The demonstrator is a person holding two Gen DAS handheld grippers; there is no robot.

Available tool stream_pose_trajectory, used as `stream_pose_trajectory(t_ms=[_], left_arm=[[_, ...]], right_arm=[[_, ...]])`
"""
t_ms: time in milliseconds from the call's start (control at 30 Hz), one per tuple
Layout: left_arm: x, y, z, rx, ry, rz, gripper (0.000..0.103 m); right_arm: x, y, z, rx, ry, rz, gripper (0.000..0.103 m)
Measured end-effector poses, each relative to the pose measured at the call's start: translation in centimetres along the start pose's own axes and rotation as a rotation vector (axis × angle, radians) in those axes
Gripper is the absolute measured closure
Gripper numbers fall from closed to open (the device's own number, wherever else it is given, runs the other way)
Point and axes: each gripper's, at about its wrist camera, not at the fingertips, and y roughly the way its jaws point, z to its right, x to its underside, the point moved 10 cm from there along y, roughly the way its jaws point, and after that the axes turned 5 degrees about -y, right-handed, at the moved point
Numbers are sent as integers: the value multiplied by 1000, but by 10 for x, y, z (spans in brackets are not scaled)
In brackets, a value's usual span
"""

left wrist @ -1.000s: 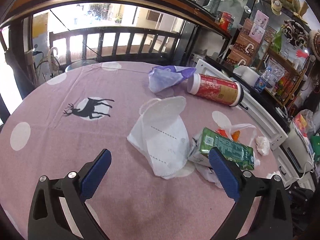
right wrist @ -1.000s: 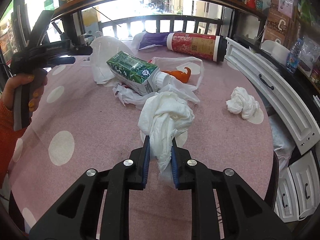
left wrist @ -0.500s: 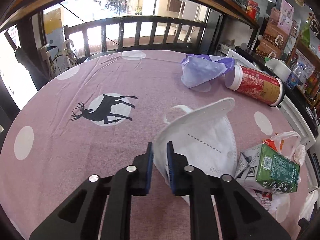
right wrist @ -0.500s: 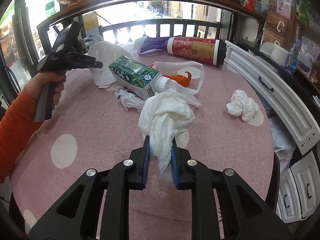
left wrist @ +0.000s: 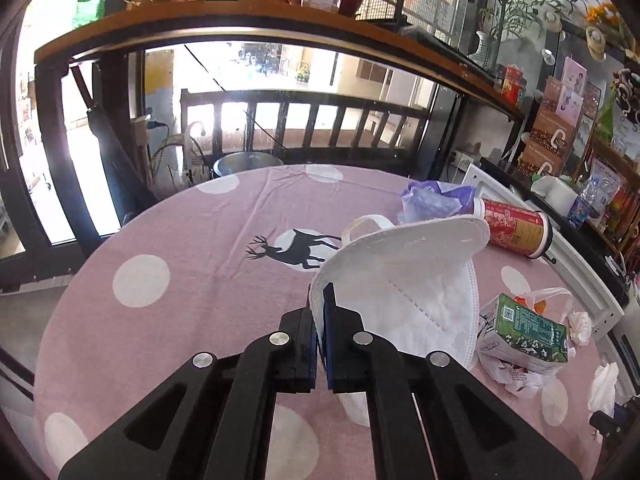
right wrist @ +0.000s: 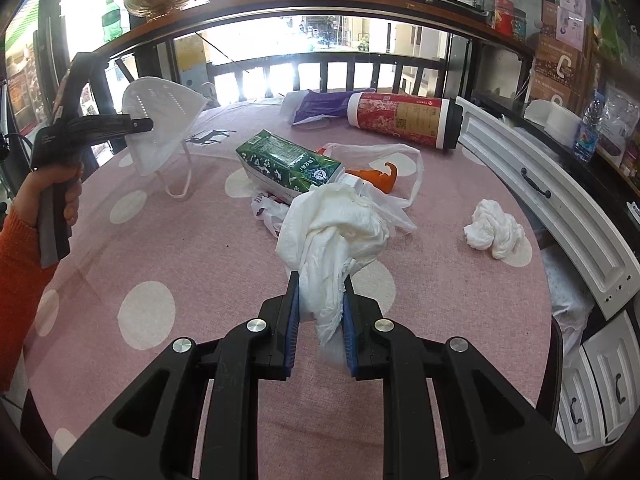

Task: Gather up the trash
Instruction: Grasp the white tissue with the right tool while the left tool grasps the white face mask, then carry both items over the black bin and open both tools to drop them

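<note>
open tablecloth (left wrist: 192,248) left, carton (right wrist: 288,162) and canister (right wrist: 400,120) clutter right

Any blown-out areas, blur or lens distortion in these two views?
Left wrist view: window behind the railing blown out, strong fisheye bending, white folded face mask sharp. Right wrist view: same window glare, curved white drawer front, crumpled white tissue in focus.

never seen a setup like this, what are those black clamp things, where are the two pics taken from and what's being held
There is no robot. A person holds a hand-squeezed, two-finger gripper in each hand, and each picture comes from a fisheye camera on one gripper, looking along its fingers. The left gripper is shut on a white face mask, lifted off the table. The right gripper is shut on a crumpled white tissue. On the pink spotted tablecloth lie a green carton, a red canister, a purple bag and another tissue wad.
</note>
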Motion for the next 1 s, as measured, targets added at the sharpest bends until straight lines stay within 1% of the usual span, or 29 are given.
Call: stream_pose_trajectory(t_ms=[167,333,500,633,800,1000], left_arm=[[5,-46,-1,49,-12,42,99],[22,-77,21,115,1,57,99],[36,-97,59,189,30,65,99],[47,-102,95,246,64,58,99],[62,-107,143,326,109,43,99],[85,-104,200,404,161,8,99]], right_arm=[[0,-10,-2,-5,-4,18,84],[4,-21,-3,-6,0,32,84],[10,-39,2,6,11,57,84],[21,-56,16,28,34,75,84],[38,-77,46,76,76,86,84],[61,-101,95,150,155,106,84]])
